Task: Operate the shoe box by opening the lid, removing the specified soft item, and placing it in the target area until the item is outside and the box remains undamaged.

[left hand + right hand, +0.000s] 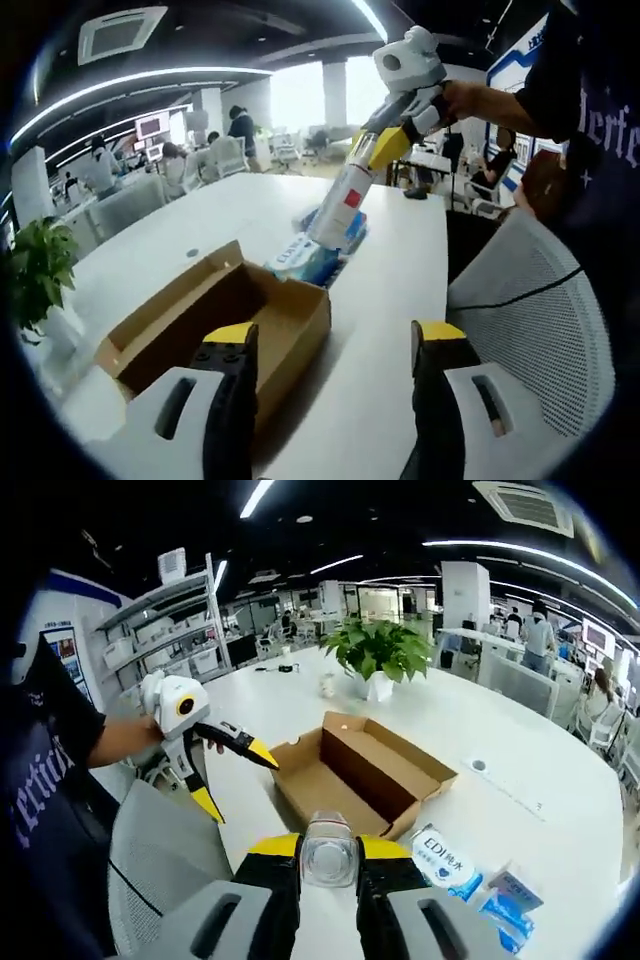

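Observation:
The brown cardboard shoe box [225,315] stands open on the white table [390,300], and its inside looks bare. My left gripper [335,350] is open just in front of the box's near end. Beyond the box, my right gripper [390,145] is shut on a long white soft pack [338,205] with a red label, held tilted over blue-and-white tissue packs [310,258]. In the right gripper view the pack's end [330,858] sits between my right gripper [330,848] jaws. The box [360,770] lies ahead, with the open left gripper [236,778] at its left.
A white mesh chair [530,320] stands at the table's edge beside the person. Two tissue packs [447,865] lie right of my right jaws. A potted plant [380,650] and a small cup [328,686] stand beyond the box. People sit at desks farther back.

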